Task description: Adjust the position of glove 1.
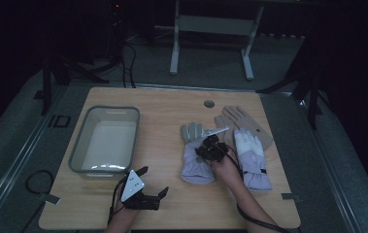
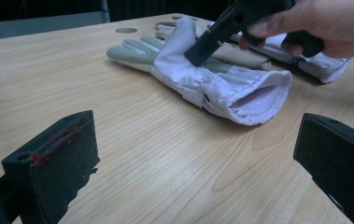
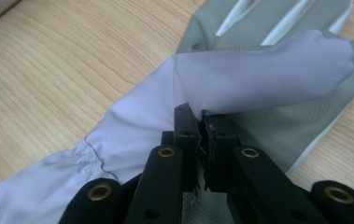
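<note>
While left gripper [image 1: 153, 190] rests on table [image 1: 172, 204], jaws released, right gripper [image 3: 201, 126] angles down, jaws pinching lavender glove [image 3: 258, 74] fold.

This looks like a lab or recording room rather than a home. A bare wood-grain surface [image 1: 162, 204] with a cable port [image 1: 209, 104] stands on grey carpet [image 1: 206, 63], ringed by dark tripod legs [image 1: 70, 68] (camera or light stands, likely) and loose cables [image 1: 128, 63]. Behind it stands the white metal frame of another table [image 1: 210, 29], with the surroundings kept dark.
</note>
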Motion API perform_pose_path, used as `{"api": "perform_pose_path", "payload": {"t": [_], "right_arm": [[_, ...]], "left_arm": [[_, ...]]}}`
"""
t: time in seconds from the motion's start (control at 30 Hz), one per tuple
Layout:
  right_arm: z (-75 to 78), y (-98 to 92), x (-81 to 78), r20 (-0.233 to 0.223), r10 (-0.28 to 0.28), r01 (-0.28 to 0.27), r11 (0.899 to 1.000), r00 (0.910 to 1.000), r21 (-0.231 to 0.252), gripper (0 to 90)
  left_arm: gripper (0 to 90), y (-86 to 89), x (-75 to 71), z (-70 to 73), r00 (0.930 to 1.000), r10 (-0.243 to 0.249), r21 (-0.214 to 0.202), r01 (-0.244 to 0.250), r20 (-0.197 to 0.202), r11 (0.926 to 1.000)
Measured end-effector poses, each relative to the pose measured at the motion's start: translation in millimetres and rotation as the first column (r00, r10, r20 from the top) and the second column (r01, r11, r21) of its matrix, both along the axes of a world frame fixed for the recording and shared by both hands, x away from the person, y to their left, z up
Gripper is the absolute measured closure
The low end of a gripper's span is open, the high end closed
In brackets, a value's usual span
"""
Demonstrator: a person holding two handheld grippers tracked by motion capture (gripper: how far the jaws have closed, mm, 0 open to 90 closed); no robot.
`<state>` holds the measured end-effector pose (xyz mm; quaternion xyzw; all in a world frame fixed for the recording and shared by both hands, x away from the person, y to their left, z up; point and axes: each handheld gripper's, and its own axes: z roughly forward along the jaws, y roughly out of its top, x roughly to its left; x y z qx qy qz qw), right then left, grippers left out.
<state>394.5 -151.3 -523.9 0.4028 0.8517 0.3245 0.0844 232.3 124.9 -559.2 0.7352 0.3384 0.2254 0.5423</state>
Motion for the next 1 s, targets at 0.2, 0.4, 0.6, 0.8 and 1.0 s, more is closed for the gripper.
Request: {"api": "perform_pose_path", "payload": {"t": [0.2,0.4,0.6,0.8,1.0], "right_arm": [[-1.2,0.8,6.4,0.013,0.029,-0.029,1.000,0.9995,0.000,85.3],[-1.0,2.3,7.8,0.017,0.024,-0.024,1.000,0.9996,0.002,82.0],[10.3,-2.2,0.3,0.049,0.044,-0.044,0.999,0.9979,-0.001,65.5],[30.0,-16.2,-6.1,0.121,0.019,-0.018,1.000,0.9925,-0.009,48.0],[44.6,-37.4,-12.6,0.151,0.008,-0.010,1.000,0.9885,0.009,48.8]], "left_arm": [[0.0,-0.1,0.3,0.0,1.0000,-0.001,0.000,0.001,-0.003,1.0000],[0.0,-0.4,0.2,0.0,1.0000,-0.001,0.003,0.001,-0.002,1.0000],[0.0,0.2,0.6,0.1,1.0000,-0.002,-0.001,0.002,-0.006,1.0000],[0.0,0.0,0.5,0.1,1.0000,-0.002,0.001,0.003,-0.005,1.0000],[0.0,0.2,0.8,0.1,1.0000,-0.002,0.001,0.002,-0.008,1.0000]]}}
